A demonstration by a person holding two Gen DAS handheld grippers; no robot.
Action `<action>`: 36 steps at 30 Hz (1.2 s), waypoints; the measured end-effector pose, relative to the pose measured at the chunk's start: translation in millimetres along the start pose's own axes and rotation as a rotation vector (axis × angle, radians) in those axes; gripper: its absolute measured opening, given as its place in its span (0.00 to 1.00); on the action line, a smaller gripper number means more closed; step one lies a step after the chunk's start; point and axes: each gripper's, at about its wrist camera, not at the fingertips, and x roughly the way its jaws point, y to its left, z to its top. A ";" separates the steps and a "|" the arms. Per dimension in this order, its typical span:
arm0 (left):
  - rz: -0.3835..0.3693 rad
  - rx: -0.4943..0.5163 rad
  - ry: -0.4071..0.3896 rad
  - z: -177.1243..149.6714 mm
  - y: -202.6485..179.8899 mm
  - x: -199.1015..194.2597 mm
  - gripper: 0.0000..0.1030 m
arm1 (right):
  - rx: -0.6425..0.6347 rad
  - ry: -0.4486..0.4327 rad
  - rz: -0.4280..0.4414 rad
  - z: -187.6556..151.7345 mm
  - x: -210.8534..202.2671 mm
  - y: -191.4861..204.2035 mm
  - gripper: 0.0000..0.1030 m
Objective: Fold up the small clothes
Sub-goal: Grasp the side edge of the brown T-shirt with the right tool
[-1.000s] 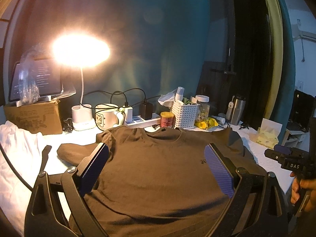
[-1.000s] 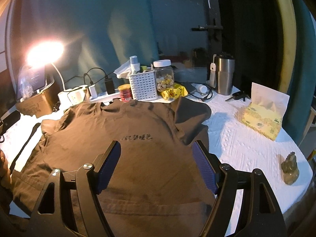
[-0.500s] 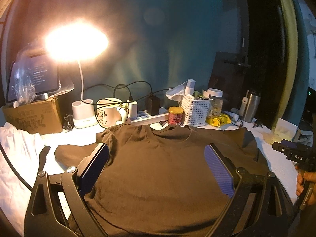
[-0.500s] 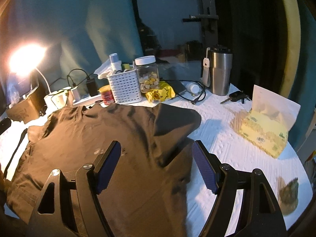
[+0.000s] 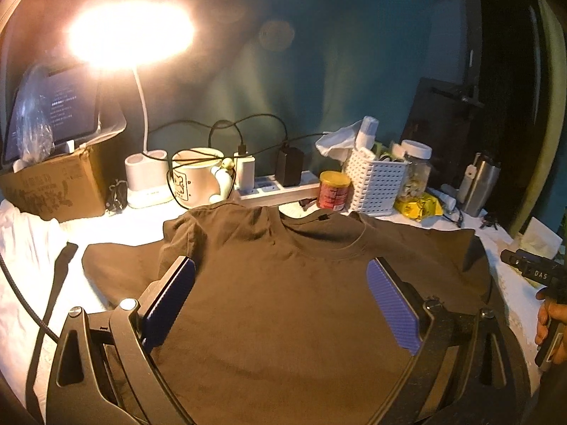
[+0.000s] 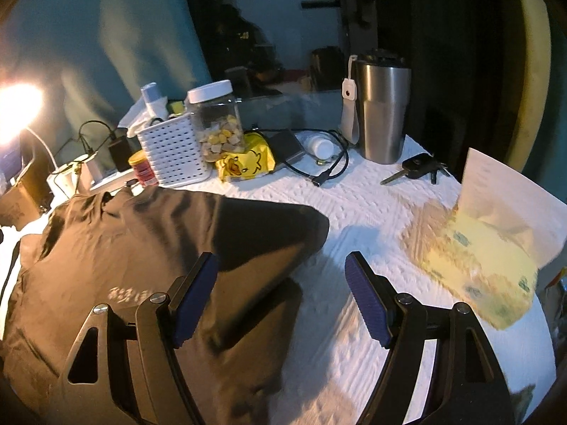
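the brown shirt is lying flat on the white-covered counter, collar toward the clutter at the back and hem toward the viewer, so its long axis is running from near to far. its two sleeves are sticking out to either side across that axis.

the left tongs are hanging open over the middle of the chest, just below the collar, holding nothing. cloth is showing between the pads and on both sides of them.

the right tongs are also gaping wide and empty. they are hovering over the shirt's right edge. the left pad is sitting above dark cloth and the right pad above bare white cover. the right sleeve is spreading ahead of them, slightly to the left, its rounded end pointing toward the tissue pack.

so the right tongs are the nearer ones to that sleeve, and it is lying forward of them rather than beneath. a fold would probably be starting here, with the sleeve being brought inward across the body. whether the pads are touching the cloth is not clear from either view.

the left sleeve is lying out to the left of the left tongs, well apart from the right ones.
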 end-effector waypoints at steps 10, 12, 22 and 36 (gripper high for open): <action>0.039 -0.009 0.058 4.3 4.2 36.7 0.94 | 0.034 0.071 -0.025 14.6 52.0 -16.4 0.76; 0.042 -0.010 0.062 5.7 5.4 41.7 0.94 | 0.052 0.087 -0.027 16.6 61.0 -18.6 0.75; 0.033 -0.024 0.083 7.1 12.1 54.8 0.94 | 0.064 0.165 -0.013 16.4 96.4 -17.6 0.23; -0.029 -0.068 0.064 1.3 30.2 42.7 0.94 | 0.050 0.025 -0.016 38.8 38.6 4.4 0.06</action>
